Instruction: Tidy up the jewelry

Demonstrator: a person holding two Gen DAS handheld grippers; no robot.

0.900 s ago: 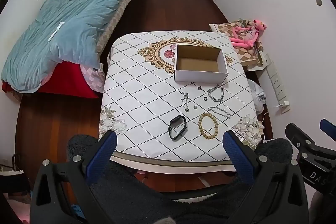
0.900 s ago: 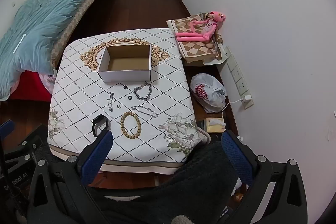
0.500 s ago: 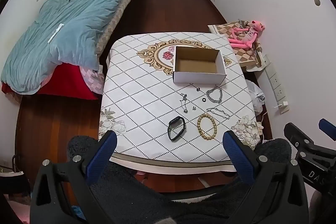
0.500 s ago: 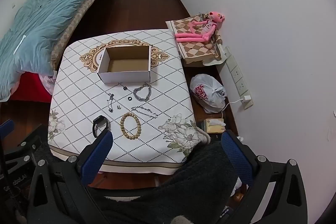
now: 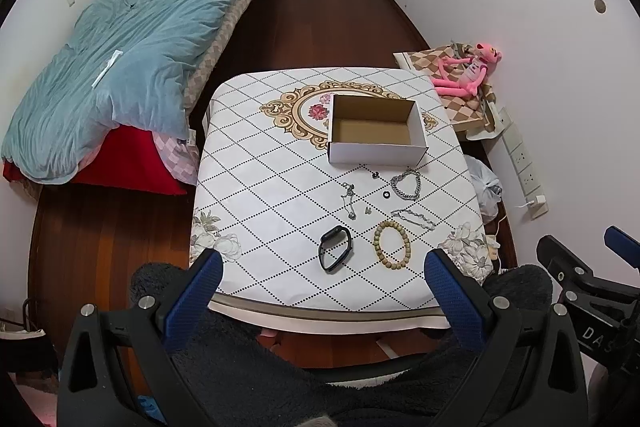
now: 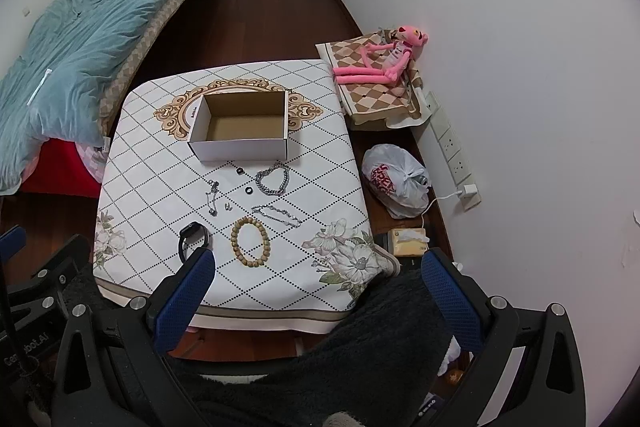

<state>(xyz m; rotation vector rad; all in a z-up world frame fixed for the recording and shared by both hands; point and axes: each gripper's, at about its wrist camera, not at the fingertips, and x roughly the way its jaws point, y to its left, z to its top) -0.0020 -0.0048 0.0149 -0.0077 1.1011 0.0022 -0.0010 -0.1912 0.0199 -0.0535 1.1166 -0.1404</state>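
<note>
Little has been shifted since the earlier frames: both views have been drawn back and slightly upward, so the table (image 5: 280, 195) is seen a touch farther ahead, while the jewelry on it lies as it did. The left gripper (image 5: 324, 287) is held with its jaws spread as wide as they go and nothing between them; the right gripper (image 6: 316, 287) is likewise wide open and empty. Ahead of and below both grippers, well apart from the fingertips, the pieces are laid out on the cloth: a black band (image 5: 335, 249) nearest the left gripper, a bead bracelet (image 5: 392, 245) just beside it, a thin chain (image 5: 414, 218) and a heavier chain bracelet (image 5: 406, 183) beyond, a fine pendant chain (image 5: 349, 201) and two small dark rings (image 5: 387, 195) nearer the open box (image 5: 376, 149), which stands empty farther ahead. All of it is judged light. The chains are expected to be limp and to slump or slide from the pads, so they are best pinched where links are bunched. The bead bracelet and band should keep their loop shape and can be taken across one side of the loop. The rings look hardest to pick off the flat cloth.
</note>
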